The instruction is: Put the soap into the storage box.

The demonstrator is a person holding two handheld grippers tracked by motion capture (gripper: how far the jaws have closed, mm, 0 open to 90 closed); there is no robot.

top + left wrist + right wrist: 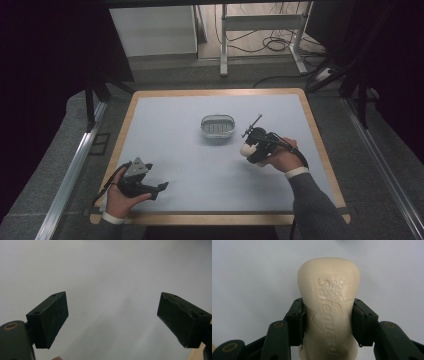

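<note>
A cream bar of soap (329,307) with raised lettering sits between the two black pads of my right gripper (328,322), which is shut on its narrow waist. From above, the soap (247,148) shows as a pale lump at the front of that gripper (250,148), held just above the mat to the right of a small white soap dish (217,126). Near the front left corner my left gripper (161,188) rests in the person's hand. Its jaws stand wide open (112,320) over bare mat with nothing between them.
A pale blue mat (190,160) covers the wooden table (125,125). The dish stands near the middle of the mat. Beyond the table are a white desk frame (260,30) and loose cables on the floor. Metal rails run along both sides.
</note>
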